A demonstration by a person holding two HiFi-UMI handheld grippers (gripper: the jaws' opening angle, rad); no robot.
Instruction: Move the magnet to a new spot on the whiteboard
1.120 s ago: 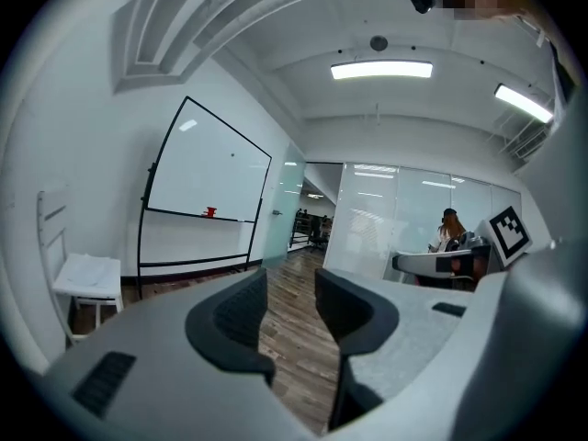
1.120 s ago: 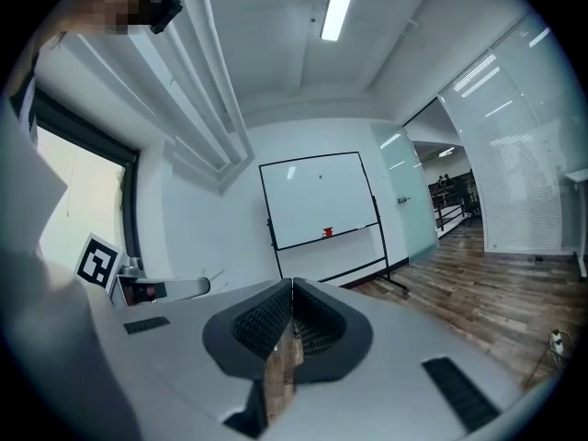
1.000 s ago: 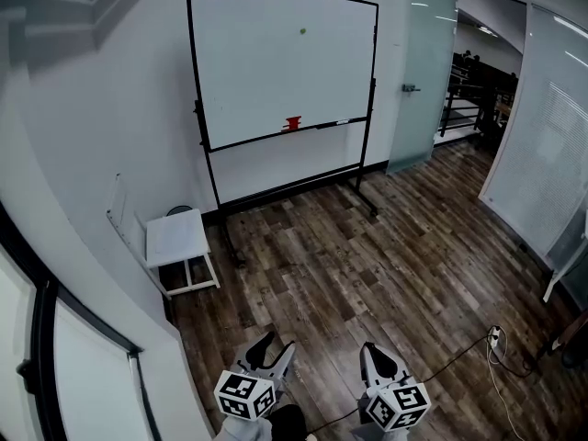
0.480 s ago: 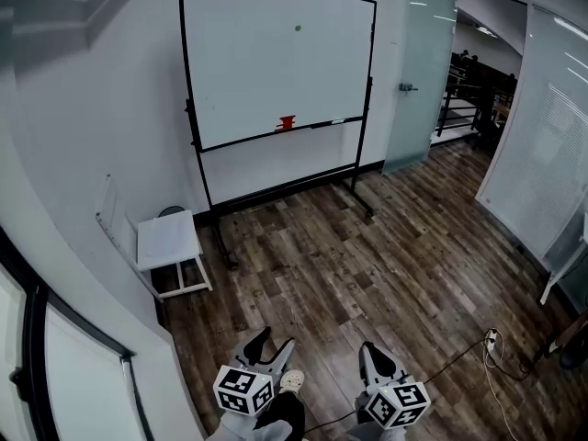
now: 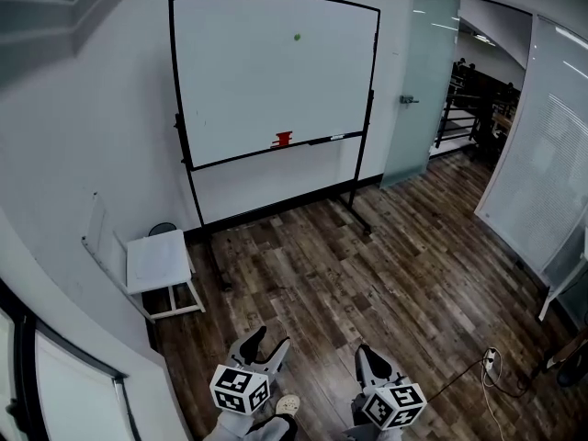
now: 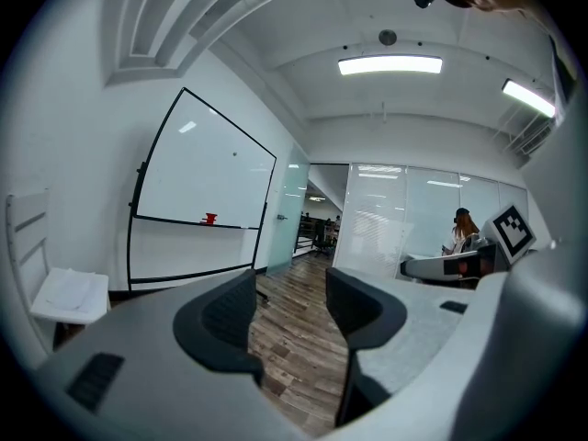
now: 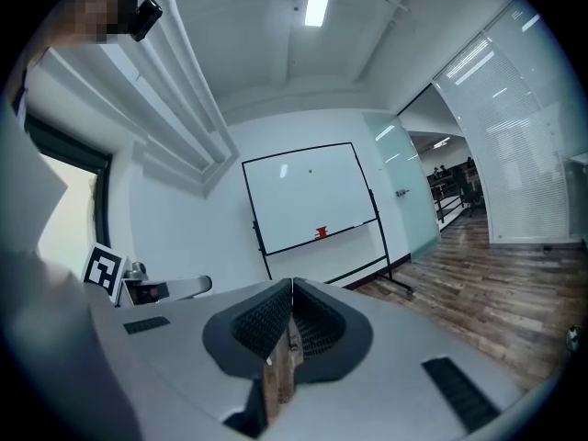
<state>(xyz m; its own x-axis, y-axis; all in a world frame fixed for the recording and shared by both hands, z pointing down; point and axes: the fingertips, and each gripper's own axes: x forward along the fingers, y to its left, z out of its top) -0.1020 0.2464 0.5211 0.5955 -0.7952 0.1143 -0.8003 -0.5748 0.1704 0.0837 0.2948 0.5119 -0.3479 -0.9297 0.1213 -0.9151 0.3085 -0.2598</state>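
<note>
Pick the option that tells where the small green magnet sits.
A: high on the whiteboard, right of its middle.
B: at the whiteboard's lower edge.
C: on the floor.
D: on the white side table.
A: the green magnet is a dot high on the whiteboard, right of its middle, well above the red object at its lower edge.

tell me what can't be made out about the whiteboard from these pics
The magnet: green speck on the whiteboard in the head view, too small to show its shape.
The red object low on the board: too small to identify in any view.
The whiteboard's back: hidden by the board itself, all views.
</note>
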